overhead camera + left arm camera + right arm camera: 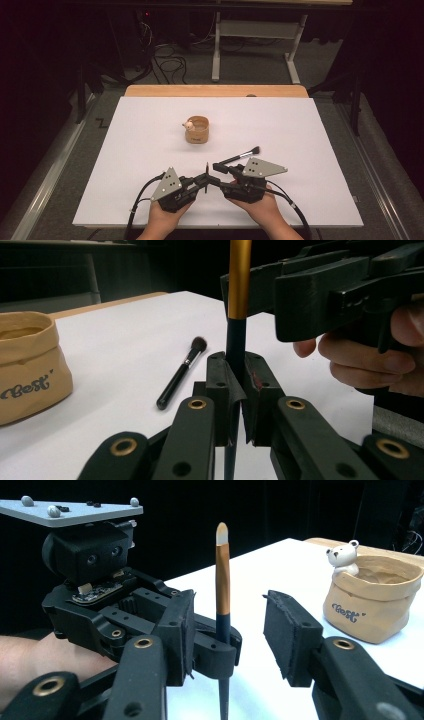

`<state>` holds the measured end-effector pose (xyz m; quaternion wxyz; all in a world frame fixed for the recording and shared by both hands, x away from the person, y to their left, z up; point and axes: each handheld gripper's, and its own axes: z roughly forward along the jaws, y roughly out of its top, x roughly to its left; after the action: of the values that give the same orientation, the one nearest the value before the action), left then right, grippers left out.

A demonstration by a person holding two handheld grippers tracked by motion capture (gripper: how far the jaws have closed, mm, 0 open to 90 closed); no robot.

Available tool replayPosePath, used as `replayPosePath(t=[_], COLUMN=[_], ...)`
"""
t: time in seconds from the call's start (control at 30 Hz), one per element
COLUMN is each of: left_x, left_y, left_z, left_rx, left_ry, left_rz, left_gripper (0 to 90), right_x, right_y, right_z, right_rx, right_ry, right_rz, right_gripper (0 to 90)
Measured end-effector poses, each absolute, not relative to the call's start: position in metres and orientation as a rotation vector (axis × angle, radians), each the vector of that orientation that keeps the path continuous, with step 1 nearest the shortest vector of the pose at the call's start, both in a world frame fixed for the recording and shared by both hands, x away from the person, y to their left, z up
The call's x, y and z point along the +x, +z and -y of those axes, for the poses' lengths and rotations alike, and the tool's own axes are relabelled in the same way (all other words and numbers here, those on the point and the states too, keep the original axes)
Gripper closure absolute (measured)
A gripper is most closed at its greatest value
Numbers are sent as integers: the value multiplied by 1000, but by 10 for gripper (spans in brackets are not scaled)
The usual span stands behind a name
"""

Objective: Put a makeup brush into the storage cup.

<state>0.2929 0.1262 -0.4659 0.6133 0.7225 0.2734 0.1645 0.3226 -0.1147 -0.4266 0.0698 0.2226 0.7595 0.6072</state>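
From above the near edge we look forward and down across the whole white table (150, 150). Our left gripper view sits low and close behind its own jaws, facing the right gripper (320, 295). Our right gripper view faces back at the left gripper (150, 620). All 3 views share the upright brush (223, 585) and the tan pouch (197, 131).

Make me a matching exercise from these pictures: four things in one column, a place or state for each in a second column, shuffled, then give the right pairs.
Things
1. gold-and-black brush
2. black brush
3. bear figure
4. right gripper

States
A. lying flat on the white table
B. perched on the rim of the tan pouch
C. jaws apart
D. held upright by the left gripper

Pairs: 1-D, 2-A, 3-B, 4-C
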Motion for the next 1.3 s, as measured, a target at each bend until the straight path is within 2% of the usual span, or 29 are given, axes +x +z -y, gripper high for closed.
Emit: replayPosePath(t=[0.43,0.77,1.3], left_x=[295,299,304], left_y=[-462,-459,-455], left_z=[-140,-156,-179], left_rx=[1632,1599,1551], left_ry=[401,424,477], left_rz=[-657,-692,-743], left_gripper=[831,831,831], right_x=[325,335,347], right_y=[-425,-428,-429], right_z=[122,133,145], right_rx=[680,736,767], right_ry=[1763,1741,1657], right_rz=[-2241,-2191,-2151], right_gripper=[407,210,99])
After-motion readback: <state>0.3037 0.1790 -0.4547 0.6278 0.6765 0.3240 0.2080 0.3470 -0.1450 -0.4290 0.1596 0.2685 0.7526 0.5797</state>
